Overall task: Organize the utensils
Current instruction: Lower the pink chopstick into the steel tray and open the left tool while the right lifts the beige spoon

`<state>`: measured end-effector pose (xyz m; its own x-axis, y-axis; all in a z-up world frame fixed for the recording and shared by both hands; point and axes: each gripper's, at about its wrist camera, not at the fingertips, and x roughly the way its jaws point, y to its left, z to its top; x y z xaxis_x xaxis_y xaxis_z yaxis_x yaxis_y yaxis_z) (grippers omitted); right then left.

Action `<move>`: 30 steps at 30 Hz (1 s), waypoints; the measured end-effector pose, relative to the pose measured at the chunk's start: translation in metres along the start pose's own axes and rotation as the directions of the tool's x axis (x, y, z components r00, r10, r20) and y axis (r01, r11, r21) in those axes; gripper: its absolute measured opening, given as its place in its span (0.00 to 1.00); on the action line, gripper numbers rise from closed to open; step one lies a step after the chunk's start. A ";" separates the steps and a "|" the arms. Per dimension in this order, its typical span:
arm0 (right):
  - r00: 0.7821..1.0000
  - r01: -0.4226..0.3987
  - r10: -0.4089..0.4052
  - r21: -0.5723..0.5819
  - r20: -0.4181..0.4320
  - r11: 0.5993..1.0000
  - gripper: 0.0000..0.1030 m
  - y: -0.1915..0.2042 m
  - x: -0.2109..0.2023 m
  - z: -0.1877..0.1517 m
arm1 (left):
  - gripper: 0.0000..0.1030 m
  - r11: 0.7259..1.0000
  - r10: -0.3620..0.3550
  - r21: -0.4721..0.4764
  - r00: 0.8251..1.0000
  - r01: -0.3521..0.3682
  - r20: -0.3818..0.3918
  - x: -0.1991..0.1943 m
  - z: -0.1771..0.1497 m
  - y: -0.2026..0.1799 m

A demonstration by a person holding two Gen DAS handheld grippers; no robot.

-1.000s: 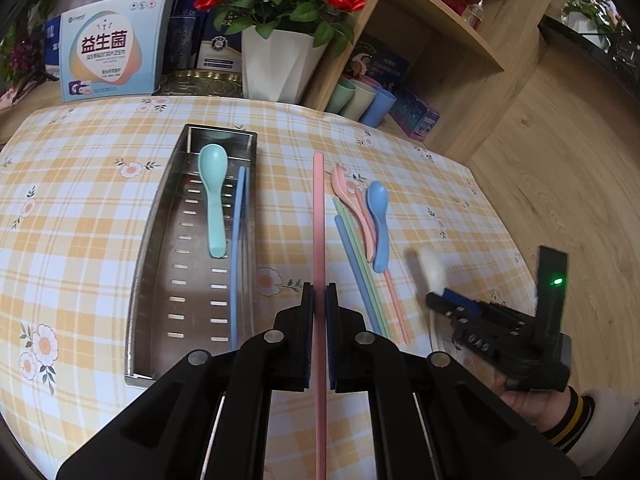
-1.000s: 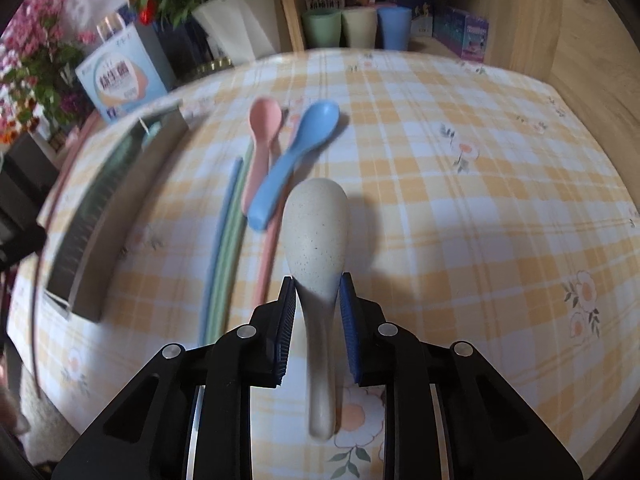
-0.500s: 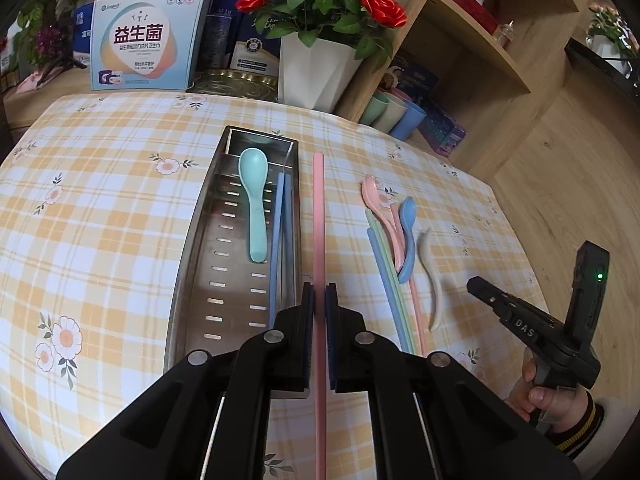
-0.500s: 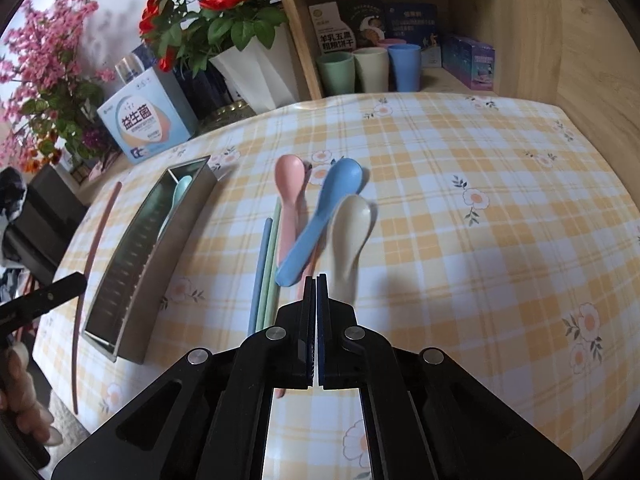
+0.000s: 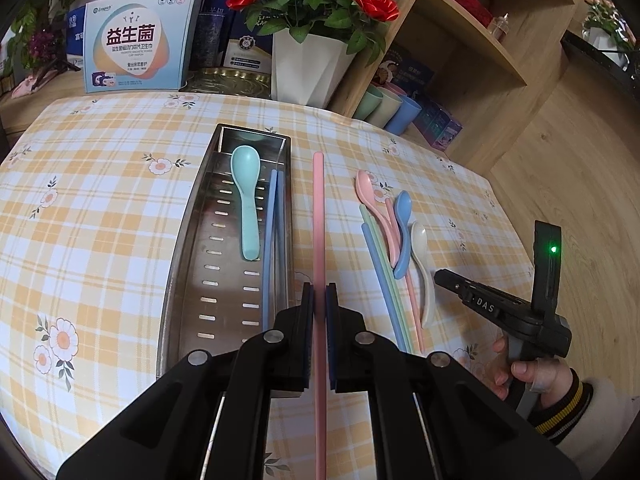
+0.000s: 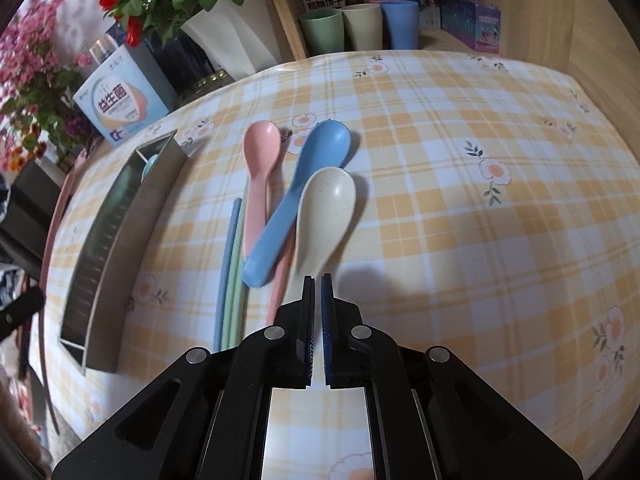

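left wrist view showed the left claw (image 5: 319, 300) clamped on a pink chopstick (image 5: 318, 216), held above the desk (image 5: 100, 200) just right of the steel tray (image 5: 188, 248), where a teal spoon (image 5: 247, 200) and blue chopsticks (image 5: 272, 240) lay. the right claw (image 6: 317, 284) hovered almost closed and empty over the cream spoon (image 6: 326, 212). best to swing the stick left, parallel to the tray's long side, then lower it before releasing.
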<state>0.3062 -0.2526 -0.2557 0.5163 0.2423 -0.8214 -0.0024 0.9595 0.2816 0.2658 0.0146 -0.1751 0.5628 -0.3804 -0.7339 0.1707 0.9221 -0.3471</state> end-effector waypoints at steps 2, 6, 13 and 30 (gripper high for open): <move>1.000 -0.010 0.010 0.011 0.008 1.000 0.53 0.002 0.000 0.000 | 0.05 1.000 0.000 -0.002 1.000 0.000 -0.001 0.000 0.000 0.001; 0.998 0.009 -0.008 -0.019 0.056 1.000 0.49 0.010 -0.003 0.001 | 0.05 1.000 0.002 -0.008 1.000 -0.002 -0.003 0.002 0.000 0.003; 0.999 -0.018 0.021 0.072 -0.050 0.997 0.24 0.002 0.023 0.002 | 0.05 1.000 0.004 -0.018 1.000 -0.004 -0.003 0.000 0.001 0.008; 0.988 -0.126 0.113 0.126 0.108 0.984 0.14 0.001 -0.037 0.010 | 0.05 0.997 -0.012 -0.081 0.999 0.008 -0.042 0.033 0.062 0.039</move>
<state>0.2961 -0.2620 -0.2201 0.6020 0.3321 -0.7261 0.0408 0.8954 0.4433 0.3408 0.0429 -0.1769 0.5264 -0.3938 -0.7535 0.1092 0.9103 -0.3994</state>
